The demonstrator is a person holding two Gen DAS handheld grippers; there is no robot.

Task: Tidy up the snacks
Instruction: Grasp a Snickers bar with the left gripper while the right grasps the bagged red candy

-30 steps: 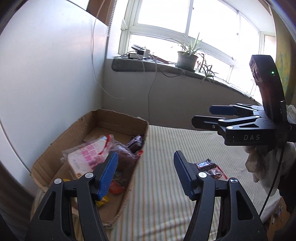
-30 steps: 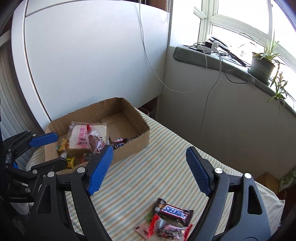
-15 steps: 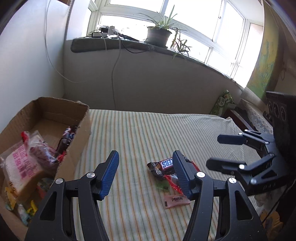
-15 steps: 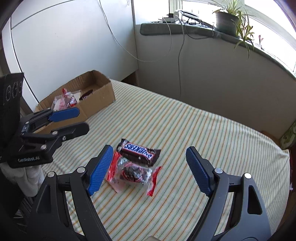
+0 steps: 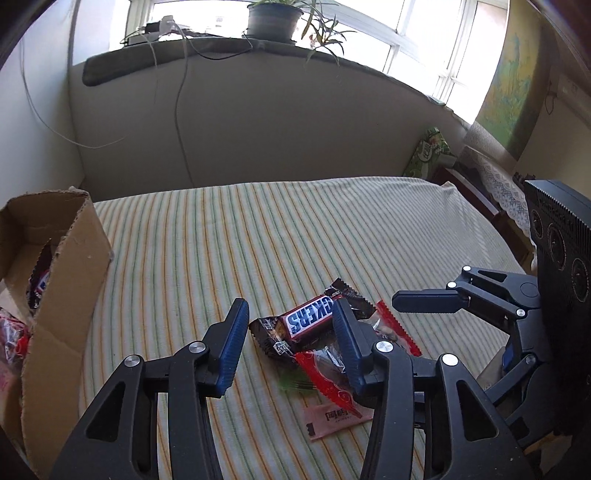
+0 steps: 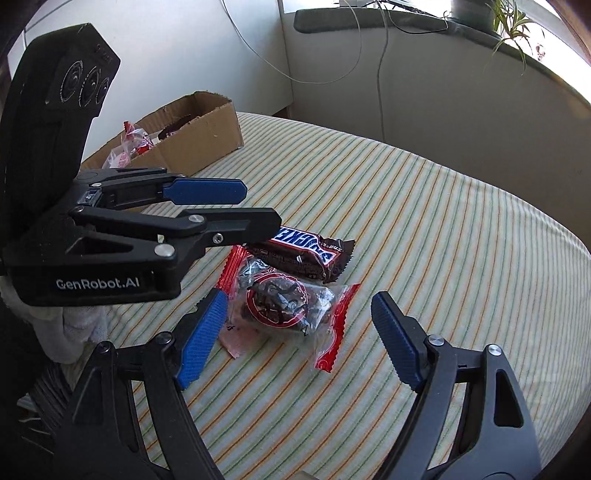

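A Snickers bar [image 5: 310,321] [image 6: 306,247] lies on the striped cloth, touching a clear packet with red ends [image 5: 328,365] [image 6: 284,299] and a pink sachet [image 5: 336,421] [image 6: 236,339] under it. My left gripper [image 5: 290,314] [image 6: 258,206] hovers over the bar's end; its jaws are closing, and the pads are off the bar. My right gripper [image 6: 299,306] [image 5: 424,306] stands open just above the clear packet, which shows between its fingers without touching them. The cardboard box [image 5: 55,295] [image 6: 199,133] holds several snacks.
The box stands at the left edge of the striped cloth [image 5: 295,229]. Behind runs a grey wall with hanging cables and a sill with a potted plant [image 5: 273,18]. A white cloth [image 6: 74,325] hangs under the left gripper's body. Furniture lies beyond the right edge.
Both grippers have swung away from the box and come down over the snacks on the cloth. The left jaws have narrowed. The right jaws look the same width.
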